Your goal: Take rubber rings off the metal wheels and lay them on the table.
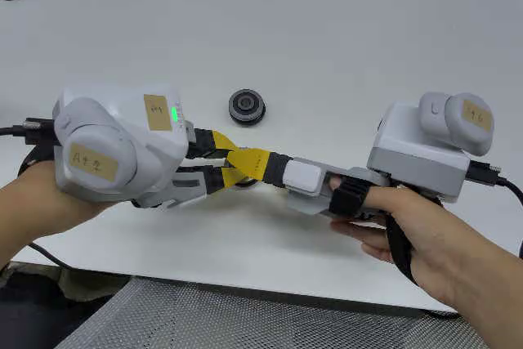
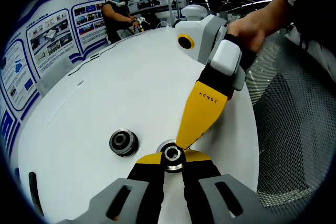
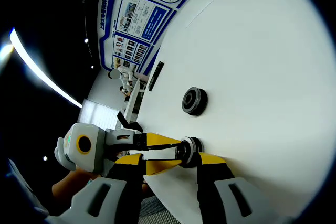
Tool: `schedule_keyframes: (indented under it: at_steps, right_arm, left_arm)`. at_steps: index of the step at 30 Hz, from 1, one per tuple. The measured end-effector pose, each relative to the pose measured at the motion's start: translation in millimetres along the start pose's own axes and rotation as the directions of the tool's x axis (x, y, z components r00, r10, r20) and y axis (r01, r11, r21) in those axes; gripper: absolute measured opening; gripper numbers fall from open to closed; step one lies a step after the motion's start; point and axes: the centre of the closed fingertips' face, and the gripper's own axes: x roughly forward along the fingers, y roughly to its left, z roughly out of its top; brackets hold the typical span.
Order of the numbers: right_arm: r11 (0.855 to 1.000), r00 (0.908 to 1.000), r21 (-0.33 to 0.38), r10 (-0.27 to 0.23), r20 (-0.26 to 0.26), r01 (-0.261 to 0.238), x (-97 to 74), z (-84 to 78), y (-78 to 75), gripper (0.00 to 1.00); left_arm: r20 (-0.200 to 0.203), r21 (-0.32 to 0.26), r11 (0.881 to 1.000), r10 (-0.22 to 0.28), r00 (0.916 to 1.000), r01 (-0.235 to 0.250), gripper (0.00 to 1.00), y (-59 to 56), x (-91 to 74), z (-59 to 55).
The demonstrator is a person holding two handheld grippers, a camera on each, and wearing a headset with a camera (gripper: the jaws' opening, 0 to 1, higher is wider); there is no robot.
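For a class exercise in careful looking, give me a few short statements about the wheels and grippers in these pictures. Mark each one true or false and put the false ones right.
1. Two wheels are on the bench. True: a held wheel and a free wheel.
2. The right gripper is closed on the free wheel. False: the free wheel lies on the table, apart from both grippers.
3. The left gripper and the right gripper meet at the same wheel. True: both pairs of jaws flank the held wheel.
4. The tabletop is black. False: it is white.
5. The jaw tips are red. False: they are yellow.
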Motion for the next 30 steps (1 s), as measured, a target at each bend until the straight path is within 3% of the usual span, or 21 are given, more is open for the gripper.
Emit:
schedule_keyframes:
  at_steps: [20, 26, 30]
  right_arm:
    - [1.0, 0.9999, 0.011, 0.016, 0.0, -0.016, -6.4, -1.4, -0.9, 0.32]
    - [1.0, 1.0, 0.011, 0.002, 0.003, -0.002, -5.1, -1.4, -4.0, 0.28]
    - [0.999, 0.9992, 0.025, -0.04, -0.001, 0.04, -3.7, -1.5, -13.9, 0.19]
  left_arm:
    - [0.006, -0.006, 1.0, 0.0, 1.0, 0.0, 0.12, 1.9, 0.3, -1.9]
    - [0.005, -0.006, 1.0, 0.0, 1.0, 0.0, 0.12, 2.4, 0.4, -2.8]
    - [0.008, -0.008, 1.0, 0.001, 1.0, -0.001, 0.12, 2.5, 0.3, -3.1]
